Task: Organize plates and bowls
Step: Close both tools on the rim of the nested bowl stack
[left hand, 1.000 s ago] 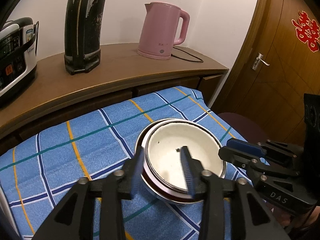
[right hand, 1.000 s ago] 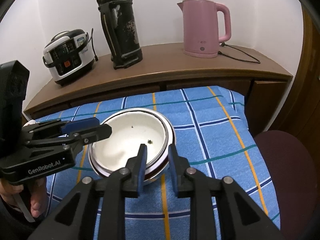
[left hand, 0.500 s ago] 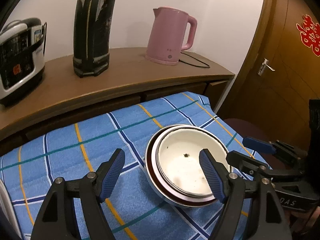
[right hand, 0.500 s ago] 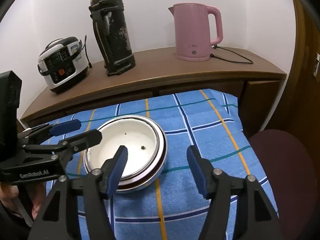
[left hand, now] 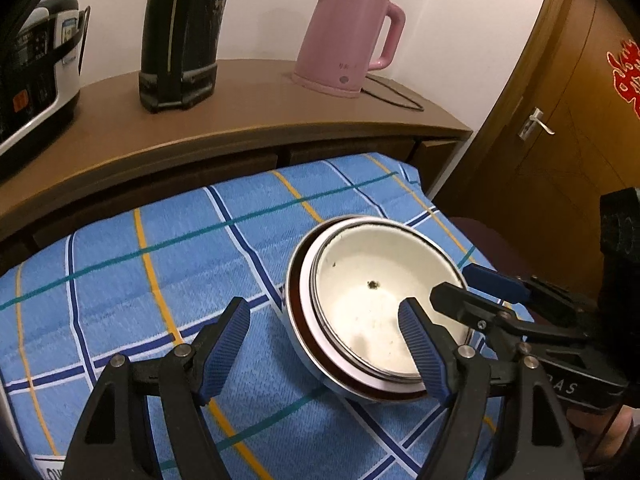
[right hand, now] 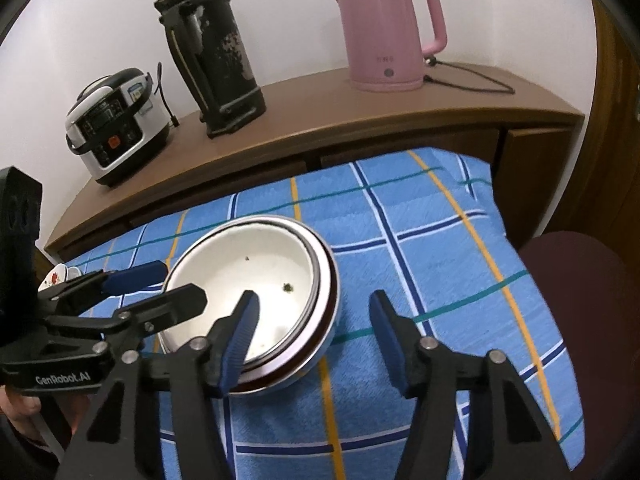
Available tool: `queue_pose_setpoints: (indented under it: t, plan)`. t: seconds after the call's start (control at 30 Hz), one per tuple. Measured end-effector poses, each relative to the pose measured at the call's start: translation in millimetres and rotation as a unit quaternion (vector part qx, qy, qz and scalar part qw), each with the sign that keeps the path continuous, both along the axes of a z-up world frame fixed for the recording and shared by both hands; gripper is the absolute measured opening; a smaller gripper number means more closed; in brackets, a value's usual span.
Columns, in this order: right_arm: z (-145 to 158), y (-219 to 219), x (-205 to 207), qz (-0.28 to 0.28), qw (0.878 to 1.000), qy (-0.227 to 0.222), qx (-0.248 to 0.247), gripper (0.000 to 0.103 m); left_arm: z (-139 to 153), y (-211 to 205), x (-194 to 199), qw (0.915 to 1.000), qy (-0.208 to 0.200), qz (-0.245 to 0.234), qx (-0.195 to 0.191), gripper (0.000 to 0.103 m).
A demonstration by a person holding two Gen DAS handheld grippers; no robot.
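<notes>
Blue ribbed pads of left gripper [left hand: 324,350] spread fully wide, one pad over the cloth, the other over the near rim of the stacked bowls [left hand: 372,304]; touched nothing, gripped nothing. Right gripper [right hand: 314,338] likewise empty-handed, jaws closing at this moment, the right-hand wall of the stack standing between the pads but pressed by neither. Probably both tools just let go, leaving the bowls to rest on their own.

Stack itself: white enamel bowl nested inside a larger one with a dark red-brown inner band, sat upright on blue checked tablecloth [left hand: 168,264], toward the cloth's right-hand half in the left wrist view. Small dark speck noted in the white bowl's bottom. Nesting looked complete; judged the stacking step done or nearly so.

Small floral dish [right hand: 56,278] glimpsed behind the left gripper in the right wrist view, mostly hidden.

Farther back, wooden sideboard [right hand: 360,116] carrying rice cooker [right hand: 116,128], worn black thermos [right hand: 212,52], pink electric kettle [right hand: 386,32]. Wooden door [left hand: 568,112] at right.
</notes>
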State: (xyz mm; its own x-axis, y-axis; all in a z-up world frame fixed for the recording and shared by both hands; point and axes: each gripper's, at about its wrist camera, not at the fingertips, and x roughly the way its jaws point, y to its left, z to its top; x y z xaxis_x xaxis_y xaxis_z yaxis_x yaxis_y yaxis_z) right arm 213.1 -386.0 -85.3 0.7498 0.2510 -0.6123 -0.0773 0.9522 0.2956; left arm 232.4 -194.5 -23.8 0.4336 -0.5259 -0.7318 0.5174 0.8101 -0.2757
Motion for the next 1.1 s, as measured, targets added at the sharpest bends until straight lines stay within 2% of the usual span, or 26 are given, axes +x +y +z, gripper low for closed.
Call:
queue_pose_setpoints:
  t: [0.07,0.23,0.27,0.3,0.33,0.37,0.4,0.43,0.53,0.87,1.0,1.1]
  plan:
    - [-3,0,2,0.002,1.0,0.006,0.006,0.049,-4,-1,2,0.9999,0.004,0.005,0.012,0.079]
    - [-6,1,1,0.003,1.0,0.01,0.016,0.048,-11,3,7,0.9995,0.026,0.016,0.011,0.079]
    - [-6,1,2,0.004,1.0,0.011,0.017,0.046,-12,3,7,0.9994,0.029,0.014,0.01,0.079]
    - [-7,3,3,0.007,1.0,0.014,0.019,0.039,-13,3,7,0.9994,0.033,0.011,0.008,0.079]
    - [-8,4,5,0.002,1.0,0.015,0.014,0.034,-15,3,7,0.9991,0.043,0.008,0.001,0.077]
    - [-9,5,6,-0.001,1.0,0.013,0.01,0.031,-18,3,7,0.9984,0.055,0.003,-0.011,0.063]
    - [-9,6,7,-0.003,1.0,0.012,0.009,0.029,-20,3,8,0.997,0.073,-0.008,-0.025,0.058]
    - [-10,7,8,-0.006,1.0,0.011,0.007,0.027,-21,2,7,0.9969,0.075,-0.003,-0.022,0.058]
    - [-9,7,9,-0.009,1.0,0.01,0.005,0.025,-20,0,2,0.9978,0.065,0.004,-0.012,0.057]
    - [-1,12,11,0.0,1.0,0.013,0.006,0.024,-13,8,1,0.9972,0.067,0.032,0.007,0.042]
    - [2,14,11,0.006,1.0,0.012,0.007,0.024,-13,8,0,0.9971,0.064,0.034,0.024,0.04]
    - [2,15,13,0.01,1.0,0.015,0.007,0.023,-13,10,1,0.9968,0.068,0.037,0.022,0.039]
